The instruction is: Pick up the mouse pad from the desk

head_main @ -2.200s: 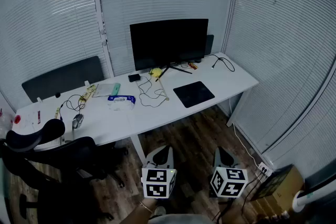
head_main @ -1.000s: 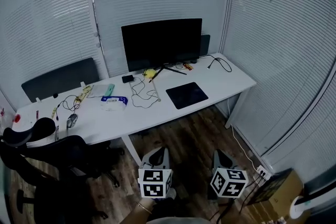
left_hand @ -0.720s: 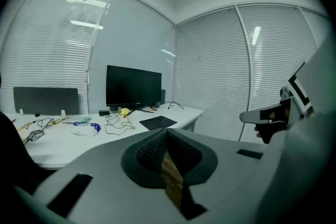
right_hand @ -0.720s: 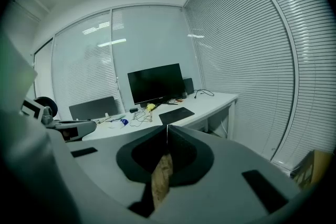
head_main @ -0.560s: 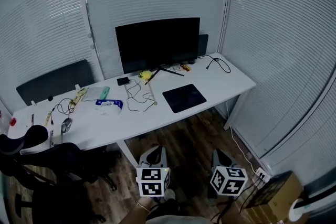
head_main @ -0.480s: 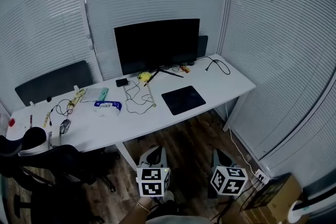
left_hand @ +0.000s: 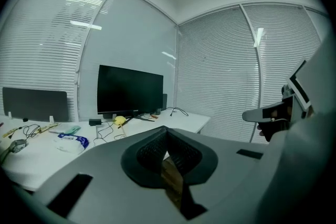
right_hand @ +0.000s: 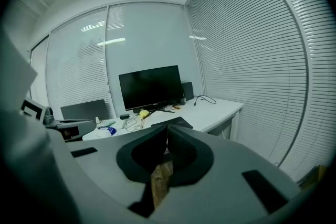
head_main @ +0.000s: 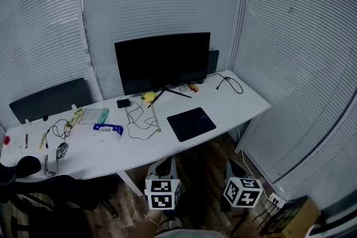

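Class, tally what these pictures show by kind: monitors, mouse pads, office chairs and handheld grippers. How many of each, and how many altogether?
Monitor: 1
Mouse pad: 1
Office chair: 1
Grippers: 2, the left gripper and the right gripper, both shut and empty
Total: 5

Mouse pad (head_main: 191,124): black, thin, rectangular, matte, corners slightly rounded. Lies flat on white bench (head_main: 240,102), on its right half, near front edge but not overhanging. Sits askew: long sides run at slant to bench edge, right end farther from me. Placed in front of right part of monitor (head_main: 162,61), apart from its stand. Bare white bench all round pad. From right gripper view I see it (right_hand: 172,123) nearly edge-on, as flat dark slab close to bench's near edge.
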`<action>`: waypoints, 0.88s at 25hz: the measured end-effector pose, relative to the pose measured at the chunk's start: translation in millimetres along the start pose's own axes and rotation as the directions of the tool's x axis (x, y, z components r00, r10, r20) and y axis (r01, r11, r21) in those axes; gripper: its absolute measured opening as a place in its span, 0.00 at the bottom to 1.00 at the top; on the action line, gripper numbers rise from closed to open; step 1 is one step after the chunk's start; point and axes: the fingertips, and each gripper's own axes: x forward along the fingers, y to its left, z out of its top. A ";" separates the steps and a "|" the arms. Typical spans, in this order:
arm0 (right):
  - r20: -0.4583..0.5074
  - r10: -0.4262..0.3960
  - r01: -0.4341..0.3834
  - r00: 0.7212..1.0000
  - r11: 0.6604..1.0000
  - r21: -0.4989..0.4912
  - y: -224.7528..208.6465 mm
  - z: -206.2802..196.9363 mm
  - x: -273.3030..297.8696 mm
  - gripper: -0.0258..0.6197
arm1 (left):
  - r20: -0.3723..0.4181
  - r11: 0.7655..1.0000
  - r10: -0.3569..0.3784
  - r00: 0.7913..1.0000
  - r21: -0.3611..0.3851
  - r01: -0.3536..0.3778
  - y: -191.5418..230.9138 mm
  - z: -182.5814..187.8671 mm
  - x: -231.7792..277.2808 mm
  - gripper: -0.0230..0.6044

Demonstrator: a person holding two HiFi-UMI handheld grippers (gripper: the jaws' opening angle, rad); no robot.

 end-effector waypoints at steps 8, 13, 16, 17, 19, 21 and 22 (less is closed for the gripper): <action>-0.001 0.008 -0.008 1.000 1.000 -0.003 -5.8 19.1 48.5 0.09 | 0.005 1.000 0.012 1.000 0.004 -0.012 17.4 12.4 44.2 0.06; -0.015 0.018 -0.018 1.000 1.000 -0.004 -7.6 22.1 78.7 0.09 | -0.007 1.000 0.027 1.000 0.010 -0.027 30.1 9.4 70.7 0.06; -0.026 0.018 -0.018 1.000 1.000 -0.004 -9.0 22.4 93.0 0.09 | -0.020 1.000 0.029 0.999 0.011 -0.029 35.8 6.8 81.9 0.06; -0.029 0.017 -0.018 0.999 1.000 -0.004 -9.1 23.0 96.9 0.09 | -0.026 1.000 0.029 0.999 0.008 -0.029 37.6 6.0 85.2 0.06; -0.036 0.017 -0.017 0.999 1.000 -0.003 -8.8 23.4 104.0 0.09 | -0.037 1.000 0.027 0.999 0.002 -0.027 41.0 5.3 90.9 0.06; -0.048 0.014 -0.014 0.999 1.000 0.000 -9.5 21.0 110.3 0.09 | -0.048 1.000 0.024 0.999 -0.003 -0.025 43.8 4.5 95.9 0.06; -0.055 0.012 -0.012 0.998 1.000 0.003 -10.4 19.3 112.9 0.09 | -0.053 1.000 0.024 0.998 -0.004 -0.024 44.9 3.7 98.4 0.06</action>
